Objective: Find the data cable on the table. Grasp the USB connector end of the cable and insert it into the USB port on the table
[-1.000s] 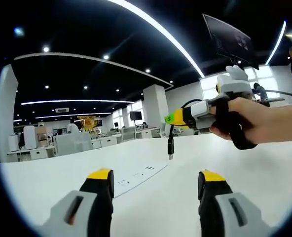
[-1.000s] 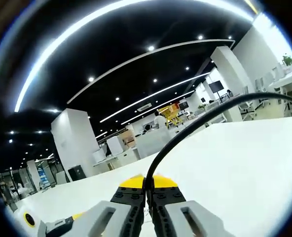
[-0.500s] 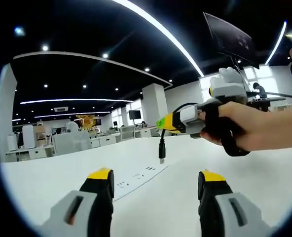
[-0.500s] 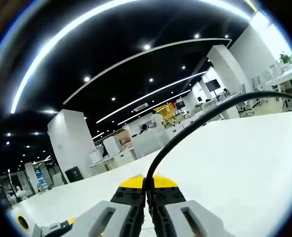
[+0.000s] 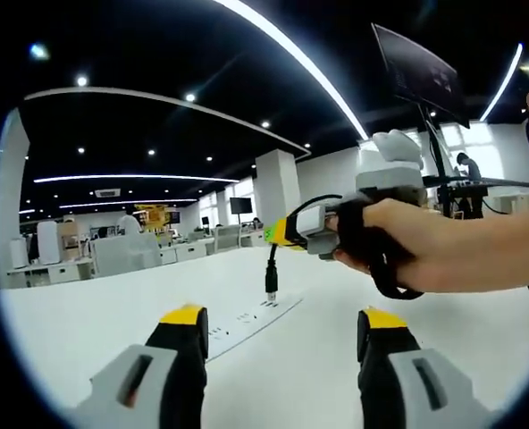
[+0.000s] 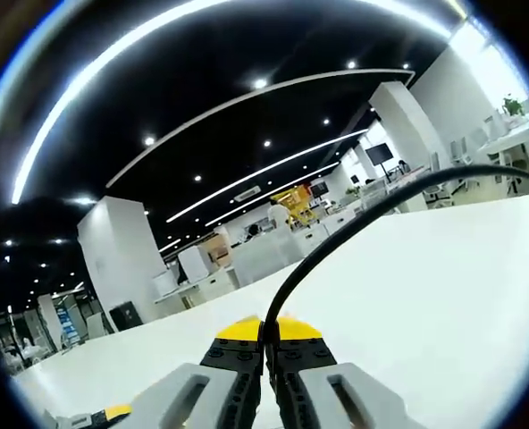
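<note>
Two jaws of the right gripper [image 6: 266,332] pinch the data cable [image 6: 363,217]; its USB connector [image 5: 271,284] dangles just above the port strip [image 5: 247,323]. The left gripper [image 5: 282,318] gapes near that strip. Hanging loose, the plug could swing and miss its slot.

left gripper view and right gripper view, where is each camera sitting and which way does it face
Left gripper view: rides the left claw, open, looking low across the white table at the socket strip, the right claw and the person's hand.
Right gripper view: rides the right claw, shut on the black cable, facing over the table toward the office.
Shared: table, cable, right claw.
</note>
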`<state>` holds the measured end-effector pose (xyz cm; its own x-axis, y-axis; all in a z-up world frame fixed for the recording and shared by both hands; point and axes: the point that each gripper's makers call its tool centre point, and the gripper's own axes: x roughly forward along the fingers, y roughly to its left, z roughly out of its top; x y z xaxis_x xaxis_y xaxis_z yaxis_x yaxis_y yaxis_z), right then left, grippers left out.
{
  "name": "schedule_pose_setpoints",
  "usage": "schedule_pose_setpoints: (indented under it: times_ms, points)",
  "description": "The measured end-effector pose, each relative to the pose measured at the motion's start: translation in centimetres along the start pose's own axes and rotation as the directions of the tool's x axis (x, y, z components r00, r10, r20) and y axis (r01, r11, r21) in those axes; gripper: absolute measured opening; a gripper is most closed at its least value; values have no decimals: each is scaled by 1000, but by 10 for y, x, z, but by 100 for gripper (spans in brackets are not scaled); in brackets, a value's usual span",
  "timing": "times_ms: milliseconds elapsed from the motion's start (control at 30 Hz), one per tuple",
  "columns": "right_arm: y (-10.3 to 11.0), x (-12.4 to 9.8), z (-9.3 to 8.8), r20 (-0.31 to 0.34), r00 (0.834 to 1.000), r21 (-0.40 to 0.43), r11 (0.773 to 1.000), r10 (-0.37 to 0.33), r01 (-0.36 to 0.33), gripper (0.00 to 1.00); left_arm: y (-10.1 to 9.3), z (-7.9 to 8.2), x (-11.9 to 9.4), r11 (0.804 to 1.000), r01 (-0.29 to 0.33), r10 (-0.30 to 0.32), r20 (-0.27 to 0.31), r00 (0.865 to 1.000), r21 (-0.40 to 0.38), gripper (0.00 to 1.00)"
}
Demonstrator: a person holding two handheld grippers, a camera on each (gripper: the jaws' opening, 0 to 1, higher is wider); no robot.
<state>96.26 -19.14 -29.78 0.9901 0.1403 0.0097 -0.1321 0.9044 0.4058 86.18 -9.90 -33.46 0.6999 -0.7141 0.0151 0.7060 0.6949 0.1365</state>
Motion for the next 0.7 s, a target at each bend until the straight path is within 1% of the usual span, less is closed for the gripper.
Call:
schedule_pose_setpoints:
  times_ms: [267,700]
  points:
    - [-2,2,-3,3,1000,11,1000,-4,4,5,0,0,-1,1000,0,0,1,1000,-5,68]
    - [-4,0,-8,-6,1000,0,1000,-14,14,5,-1,-1,-2,1000,-6,6,-1,1000,-5,67]
